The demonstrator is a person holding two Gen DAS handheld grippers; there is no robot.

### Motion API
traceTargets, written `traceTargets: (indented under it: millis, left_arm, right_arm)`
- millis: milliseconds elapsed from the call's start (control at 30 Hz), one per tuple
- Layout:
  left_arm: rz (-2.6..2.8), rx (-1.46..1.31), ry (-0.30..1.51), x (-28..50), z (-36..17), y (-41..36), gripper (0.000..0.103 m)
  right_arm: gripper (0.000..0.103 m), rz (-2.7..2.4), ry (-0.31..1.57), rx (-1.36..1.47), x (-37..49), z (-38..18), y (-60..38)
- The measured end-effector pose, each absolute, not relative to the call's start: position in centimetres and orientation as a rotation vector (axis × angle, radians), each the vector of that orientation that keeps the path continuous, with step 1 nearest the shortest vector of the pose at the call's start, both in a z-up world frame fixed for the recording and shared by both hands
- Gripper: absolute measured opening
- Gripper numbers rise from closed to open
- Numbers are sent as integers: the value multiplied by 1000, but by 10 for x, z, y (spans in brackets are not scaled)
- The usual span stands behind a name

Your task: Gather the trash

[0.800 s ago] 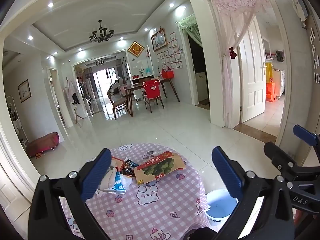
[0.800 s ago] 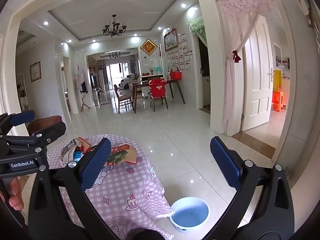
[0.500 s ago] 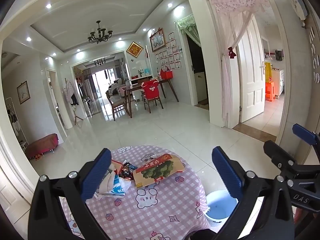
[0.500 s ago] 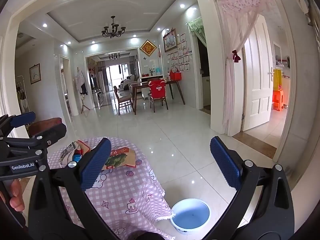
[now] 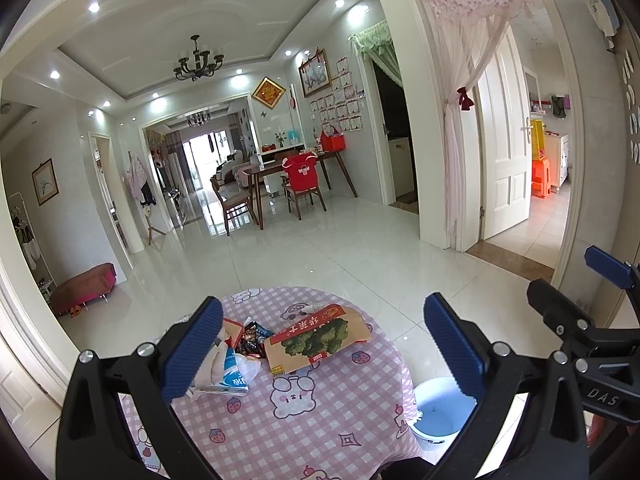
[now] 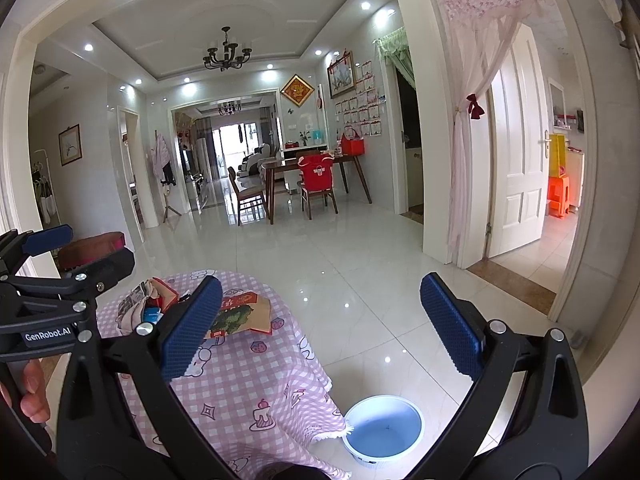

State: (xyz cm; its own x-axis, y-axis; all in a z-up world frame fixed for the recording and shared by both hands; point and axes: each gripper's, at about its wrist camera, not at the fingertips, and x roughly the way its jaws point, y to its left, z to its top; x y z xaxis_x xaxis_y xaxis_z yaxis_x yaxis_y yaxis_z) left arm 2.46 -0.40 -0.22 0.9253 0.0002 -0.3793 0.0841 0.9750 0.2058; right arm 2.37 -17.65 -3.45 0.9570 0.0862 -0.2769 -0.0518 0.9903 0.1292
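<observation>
Trash lies on a round table with a pink checked cloth [image 5: 312,420]: a flattened brown carton with a green tree print [image 5: 320,338], dark snack wrappers [image 5: 250,340], and a crumpled white and blue bag [image 5: 230,372]. The pile also shows in the right wrist view [image 6: 240,314]. A blue bin [image 6: 384,428] stands on the floor right of the table, also in the left wrist view [image 5: 438,412]. My left gripper [image 5: 322,346] is open and empty above the table, short of the trash. My right gripper [image 6: 320,324] is open and empty, over the table's right edge and the floor.
White glossy tile floor [image 6: 340,260] stretches ahead to a dining table with chairs [image 6: 316,184]. A doorway with a pink curtain [image 6: 472,140] and a white door stand to the right. A red-brown bench [image 5: 82,288] sits by the left wall.
Both grippers have drifted slightly; the table and trash sit a little lower and closer in both views. Both stay open and empty.
</observation>
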Motion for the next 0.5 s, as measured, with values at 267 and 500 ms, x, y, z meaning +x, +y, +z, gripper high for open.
traceTargets:
  millis: [267,500]
  left_arm:
    - [-43,219,394,28,-6,-2,99]
    - [-45,220,399,33,-10,0,99]
  right_arm:
    - [97,72,291,123,27,-38,-176]
    - [97,72,291,123,27,-38,-176]
